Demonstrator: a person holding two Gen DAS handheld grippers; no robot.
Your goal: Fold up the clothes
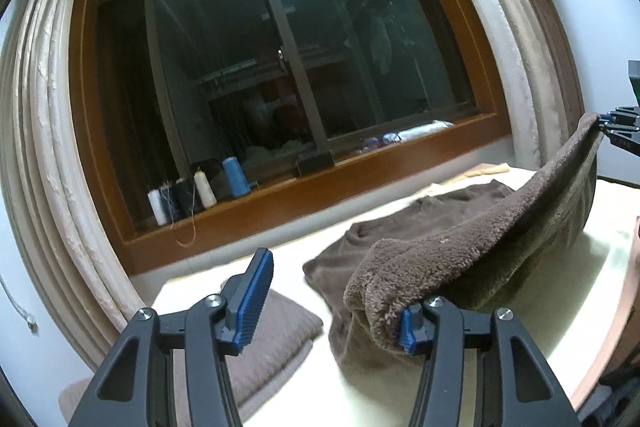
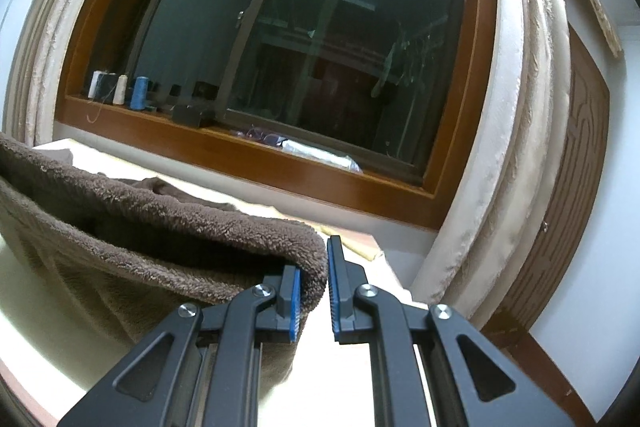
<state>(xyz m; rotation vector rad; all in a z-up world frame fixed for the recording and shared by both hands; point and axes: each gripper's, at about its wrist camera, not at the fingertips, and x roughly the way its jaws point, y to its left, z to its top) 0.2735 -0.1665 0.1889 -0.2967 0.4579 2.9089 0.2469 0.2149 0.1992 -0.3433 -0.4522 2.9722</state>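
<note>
A brown fleece garment (image 1: 460,255) is lifted off the cream table (image 1: 280,399), its fuzzy edge stretched between my two grippers. My left gripper (image 1: 332,303) stands wide open; the fleece drapes over its right finger (image 1: 408,331) and the left finger is bare. My right gripper (image 2: 314,291) is nearly closed with the garment's corner (image 2: 312,267) between its pads; it also shows in the left wrist view (image 1: 616,127) at the far right. The rest of the garment (image 2: 100,235) sags down to the table.
A folded brown cloth (image 1: 276,339) lies by my left gripper. More brown fabric (image 1: 432,211) lies further back. A wooden window sill (image 1: 320,183) holds thread spools (image 1: 236,177) and small items. Curtains (image 2: 516,155) hang on both sides.
</note>
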